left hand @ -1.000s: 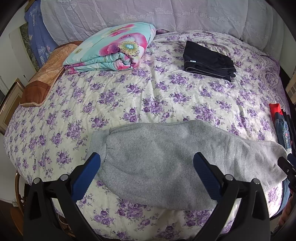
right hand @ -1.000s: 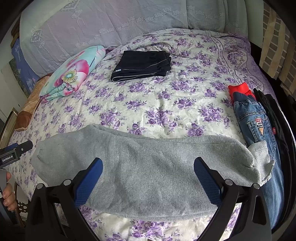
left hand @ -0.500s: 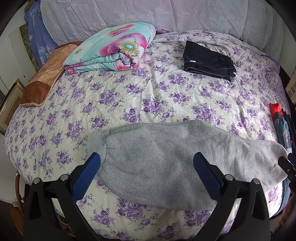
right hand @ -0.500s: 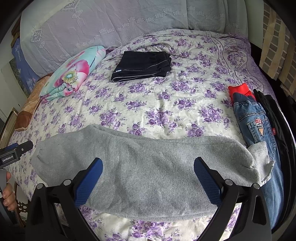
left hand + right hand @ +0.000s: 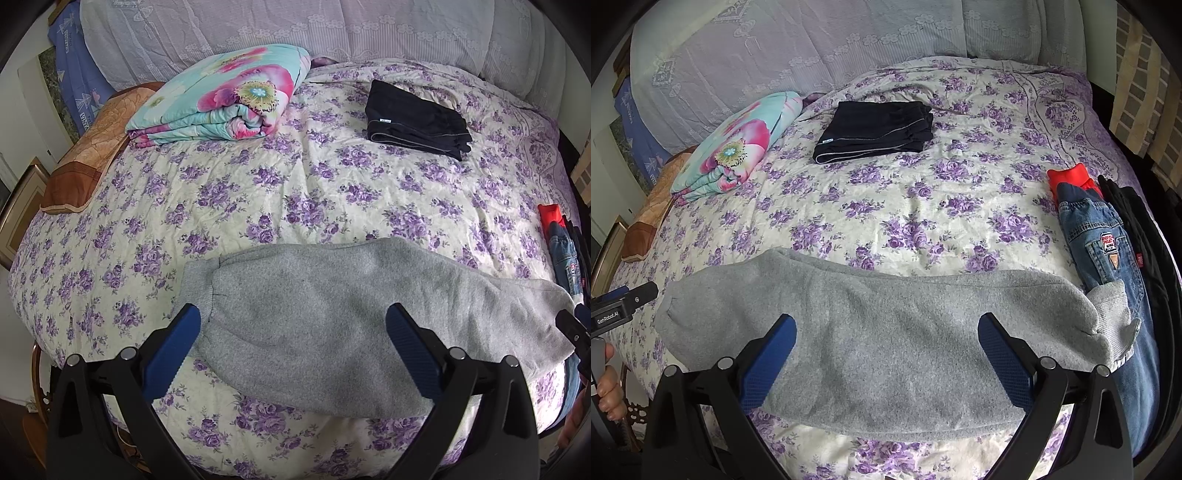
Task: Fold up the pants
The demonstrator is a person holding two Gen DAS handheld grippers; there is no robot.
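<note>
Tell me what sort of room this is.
Most likely a home bedroom: a bed with a purple-flowered cover, a folded quilt near the head, and clothes laid out on it, such as the grey pants and jeans.

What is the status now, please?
Left gripper open, right gripper open, both empty above grey fleece pants. Pants flat across floral bedspread. Ribbed cuff overlaps blue denim jeans.

Two low wrist views across the bedspread (image 5: 295, 192), both sharing grey pants (image 5: 886, 332).
</note>
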